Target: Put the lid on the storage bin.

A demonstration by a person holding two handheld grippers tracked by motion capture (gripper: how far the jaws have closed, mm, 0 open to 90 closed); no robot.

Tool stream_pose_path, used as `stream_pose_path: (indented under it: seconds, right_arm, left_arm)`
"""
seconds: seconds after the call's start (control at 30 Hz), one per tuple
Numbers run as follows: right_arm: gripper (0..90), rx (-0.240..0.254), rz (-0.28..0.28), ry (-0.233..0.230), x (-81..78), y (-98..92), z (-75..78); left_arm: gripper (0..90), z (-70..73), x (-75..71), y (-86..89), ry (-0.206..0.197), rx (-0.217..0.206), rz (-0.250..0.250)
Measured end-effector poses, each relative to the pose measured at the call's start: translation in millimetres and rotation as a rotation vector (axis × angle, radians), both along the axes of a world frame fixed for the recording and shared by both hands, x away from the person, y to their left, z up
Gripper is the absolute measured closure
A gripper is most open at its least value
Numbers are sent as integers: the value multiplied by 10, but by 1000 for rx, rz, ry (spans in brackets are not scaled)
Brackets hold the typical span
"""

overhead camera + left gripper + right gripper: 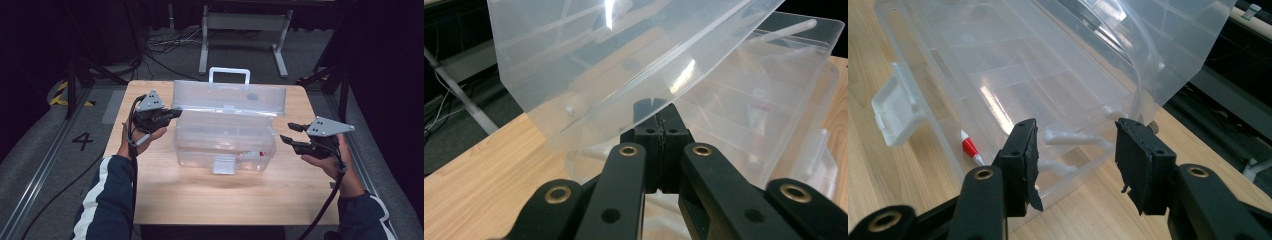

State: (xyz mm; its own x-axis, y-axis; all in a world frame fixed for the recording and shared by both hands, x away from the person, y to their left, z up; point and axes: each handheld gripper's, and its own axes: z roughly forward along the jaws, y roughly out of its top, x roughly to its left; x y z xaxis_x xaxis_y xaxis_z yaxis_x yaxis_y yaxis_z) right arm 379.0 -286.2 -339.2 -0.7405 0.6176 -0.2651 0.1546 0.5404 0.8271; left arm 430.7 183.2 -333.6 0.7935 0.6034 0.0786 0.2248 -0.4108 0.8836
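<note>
The clear plastic box (225, 137) sits mid-table with its lid (230, 98) tipped back, a small red-and-white item (969, 148) lying inside near the front latch (224, 164). The left gripper (175, 113), jaws closed together with nothing between them, noses at the lid's left edge; the right gripper (292, 132) hovers apart beside the box's right end, jaws parted and empty. Beneath is a pale wooden table (200, 195), grey carpet (45, 150) with trailing cables (165, 45) and a metal stand (245, 22) beyond.

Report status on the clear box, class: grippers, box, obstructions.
Left gripper shut, at lid edge. Right gripper open, empty. Clear box open. Nothing obstructing.
</note>
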Motion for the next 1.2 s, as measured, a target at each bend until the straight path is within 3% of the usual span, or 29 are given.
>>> stream_pose_path:
  seconds: [0.6, 0.73, 1.2]
  right_arm:
    - [475, 5, 11, 40, 49, 20, -104]
    - [457, 48, 19, 53, 31, 1, -95]
    - [397, -1, 20, 96, 55, -17, -213]
  left_arm:
    - [900, -158, -199, 72, 17, 15, -23]
    - [900, -187, -221, 77, 32, 31, -27]
    - [900, -316, -284, 89, 50, 75, -20]
